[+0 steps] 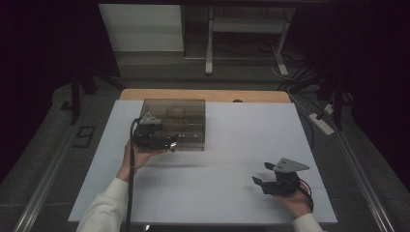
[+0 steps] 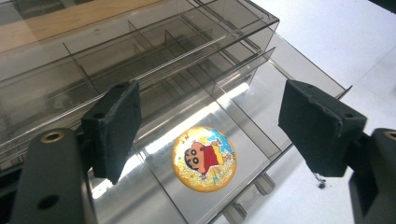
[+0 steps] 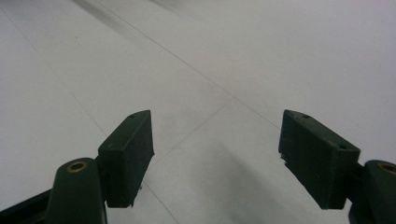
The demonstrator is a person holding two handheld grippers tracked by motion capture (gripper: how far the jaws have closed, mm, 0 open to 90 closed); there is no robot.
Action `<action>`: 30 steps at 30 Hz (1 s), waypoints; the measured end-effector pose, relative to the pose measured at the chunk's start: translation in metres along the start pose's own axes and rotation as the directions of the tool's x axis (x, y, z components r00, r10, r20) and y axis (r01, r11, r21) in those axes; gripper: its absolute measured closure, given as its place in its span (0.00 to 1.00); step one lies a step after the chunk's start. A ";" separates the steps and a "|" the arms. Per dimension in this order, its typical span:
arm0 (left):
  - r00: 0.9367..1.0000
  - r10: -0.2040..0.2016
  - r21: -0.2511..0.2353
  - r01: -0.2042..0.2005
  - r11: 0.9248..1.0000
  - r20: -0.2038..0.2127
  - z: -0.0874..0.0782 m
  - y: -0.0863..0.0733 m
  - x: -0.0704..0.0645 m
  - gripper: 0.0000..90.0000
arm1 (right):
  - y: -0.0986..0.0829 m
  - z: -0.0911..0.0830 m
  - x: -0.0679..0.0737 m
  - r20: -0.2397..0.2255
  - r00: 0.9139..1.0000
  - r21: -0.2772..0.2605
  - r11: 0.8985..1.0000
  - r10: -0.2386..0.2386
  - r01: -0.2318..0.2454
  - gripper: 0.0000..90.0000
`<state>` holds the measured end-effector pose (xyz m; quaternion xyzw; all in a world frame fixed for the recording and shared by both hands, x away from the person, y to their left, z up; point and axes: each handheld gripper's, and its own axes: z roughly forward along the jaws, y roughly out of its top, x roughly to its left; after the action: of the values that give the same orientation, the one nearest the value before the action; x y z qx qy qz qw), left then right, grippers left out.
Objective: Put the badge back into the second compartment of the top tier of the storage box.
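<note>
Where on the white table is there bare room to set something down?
Bare white table lies between the left hand-held gripper and right hand-held gripper, and right of the smoky compartment box. The box's front left corner is crowded, with the cartoon badge.

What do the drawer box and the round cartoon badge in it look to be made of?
The drawer box looks like smoke-tinted clear plastic, glossy: the dividers and the table show through its walls, and light glares off the open drawer's floor. The badge seems a printed disc with a glittery, shiny face; whether metal or plastic beneath, I can't tell. The left gripper hovers open over it.
</note>
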<state>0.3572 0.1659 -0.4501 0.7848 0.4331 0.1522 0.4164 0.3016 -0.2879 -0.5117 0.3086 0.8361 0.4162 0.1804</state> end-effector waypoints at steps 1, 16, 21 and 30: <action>1.000 -0.002 -0.002 0.002 1.000 0.002 -0.001 0.000 0.000 0.24 | 0.000 0.000 0.000 0.000 1.000 0.000 1.000 0.000 0.000 0.29; 0.999 0.000 -0.023 0.001 1.000 0.041 -0.012 -0.003 -0.002 0.24 | -0.001 0.000 -0.002 -0.002 1.000 -0.001 1.000 0.011 -0.011 0.29; 0.999 0.002 -0.041 0.000 0.999 0.039 -0.021 -0.006 -0.007 0.24 | -0.001 -0.001 -0.001 -0.004 1.000 -0.006 1.000 0.013 -0.013 0.28; 0.998 0.040 -0.055 -0.037 0.998 0.045 -0.031 -0.013 -0.020 0.24 | -0.001 -0.004 0.000 -0.007 1.000 -0.015 1.000 0.019 -0.019 0.28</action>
<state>0.3195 0.1696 -0.4388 0.7847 0.4038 0.1537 0.4446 0.2991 -0.2910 -0.5104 0.3137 0.8305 0.4253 0.1761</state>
